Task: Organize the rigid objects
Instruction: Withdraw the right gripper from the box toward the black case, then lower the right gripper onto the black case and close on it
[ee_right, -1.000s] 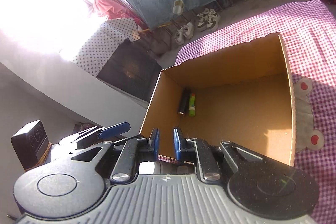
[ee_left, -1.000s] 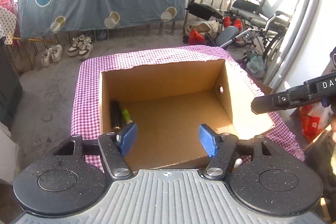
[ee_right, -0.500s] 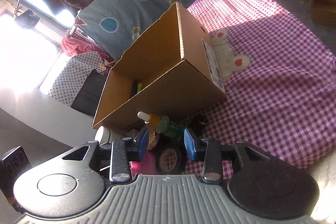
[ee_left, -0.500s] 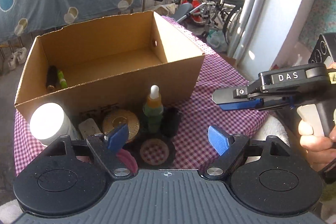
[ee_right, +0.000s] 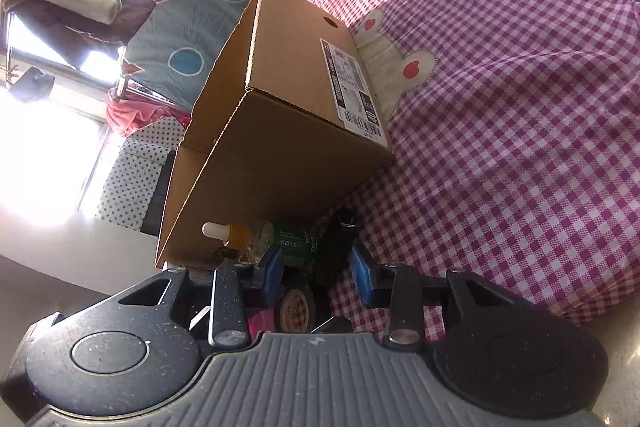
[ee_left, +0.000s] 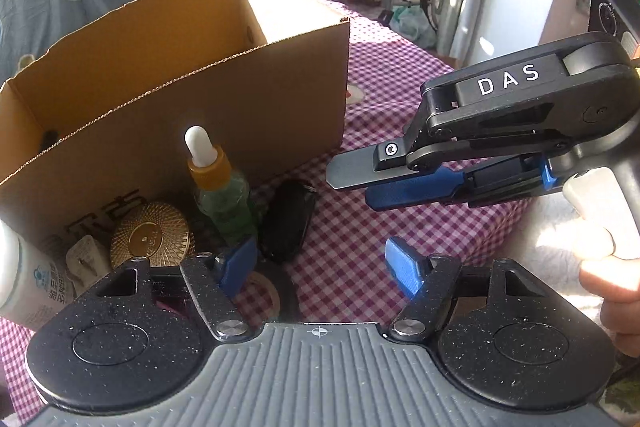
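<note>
While the dropper bottle (ee_left: 219, 203) stands upright near the box (ee_left: 224, 99), the left gripper (ee_left: 320, 269) is closing on nothing, the right gripper (ee_right: 316, 273) stands half-open; only the right view shows the box label (ee_right: 352, 91).

box (ee_left: 168, 107) on tablecloth (ee_left: 400, 115) | dropper bottle (ee_left: 218, 195), round tin (ee_left: 150, 237) before box | tin left of bottle

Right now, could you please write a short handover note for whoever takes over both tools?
Left tool: empty, jaws closing, low over the checked cloth.
Right tool: open, empty, facing the dropper bottle and the black item.
Cardboard box: upright; one dark object shows inside.
Left in front of the box: dropper bottle, black item, gold round tin, white bottle, tape roll.
</note>
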